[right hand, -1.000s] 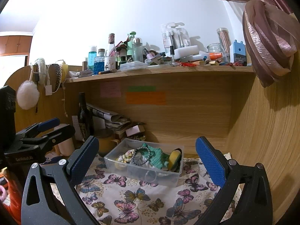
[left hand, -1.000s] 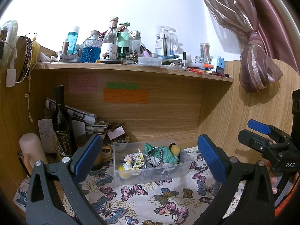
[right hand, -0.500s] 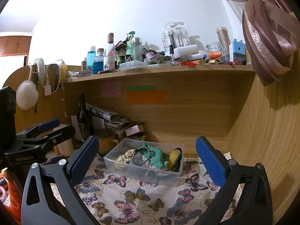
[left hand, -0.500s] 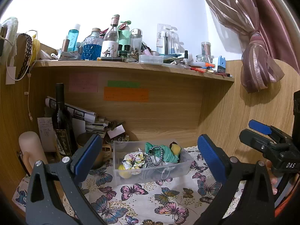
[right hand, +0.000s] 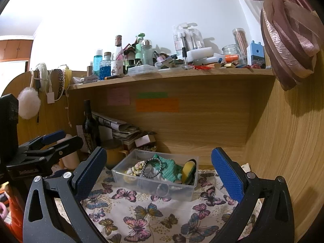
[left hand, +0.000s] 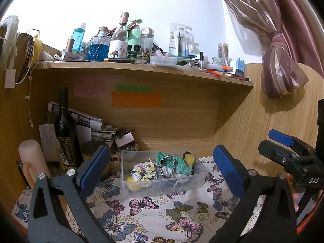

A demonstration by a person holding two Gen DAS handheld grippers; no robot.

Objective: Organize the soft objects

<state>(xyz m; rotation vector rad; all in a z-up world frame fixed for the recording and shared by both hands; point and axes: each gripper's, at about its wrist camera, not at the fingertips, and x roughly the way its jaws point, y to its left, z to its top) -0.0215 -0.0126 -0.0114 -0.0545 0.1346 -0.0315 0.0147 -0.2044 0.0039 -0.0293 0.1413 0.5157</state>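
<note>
1. Clear plastic bin sits on the butterfly-print cloth covering the surface, toward the far side under the wooden shelf.
2. Inside it: a floral scrunchie on the left, a beaded bracelet in the middle, a teal knit piece, and a yellow sponge thing on the right.
3. Left gripper is spread wide, nothing in it, hanging on the near side of the bin.
4. Right gripper is the same deal, wide apart and not holding anything.
5. Dark wine bottle stands far left beside a stack of papers; shelf up top is packed with bottles and jars.
</note>
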